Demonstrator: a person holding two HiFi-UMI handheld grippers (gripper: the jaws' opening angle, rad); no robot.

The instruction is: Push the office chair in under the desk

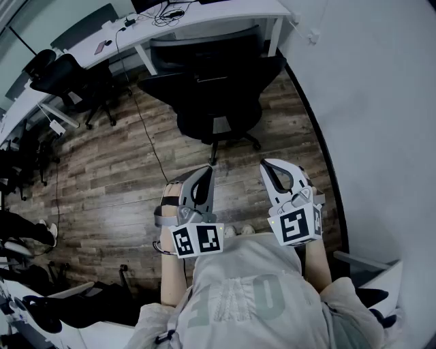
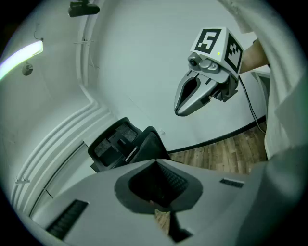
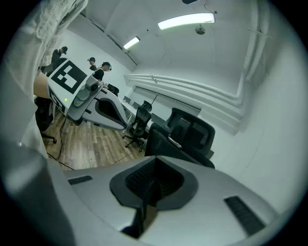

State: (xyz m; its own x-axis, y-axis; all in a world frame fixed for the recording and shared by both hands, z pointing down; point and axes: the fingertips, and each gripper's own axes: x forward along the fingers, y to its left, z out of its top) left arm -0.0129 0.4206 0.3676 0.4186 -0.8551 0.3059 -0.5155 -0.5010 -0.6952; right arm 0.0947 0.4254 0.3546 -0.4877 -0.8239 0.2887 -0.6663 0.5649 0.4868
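Note:
A black office chair (image 1: 211, 92) stands on the wood floor, its backrest toward me, just in front of the white desk (image 1: 225, 15). Both grippers hover side by side short of it, over the floor near my body. My left gripper (image 1: 206, 172) is shut with nothing in it, and my right gripper (image 1: 267, 165) is shut and empty too. In the left gripper view the chair (image 2: 126, 143) shows beyond the closed jaws, with the right gripper (image 2: 182, 109) up at the right. In the right gripper view the chair (image 3: 188, 135) is ahead and the left gripper (image 3: 118, 121) is at the left.
A white wall (image 1: 381, 102) with a dark skirting runs along the right. More black chairs (image 1: 68, 78) stand at a long white desk on the left. A black cable (image 1: 146, 129) trails over the floor. People stand far off (image 3: 98, 67).

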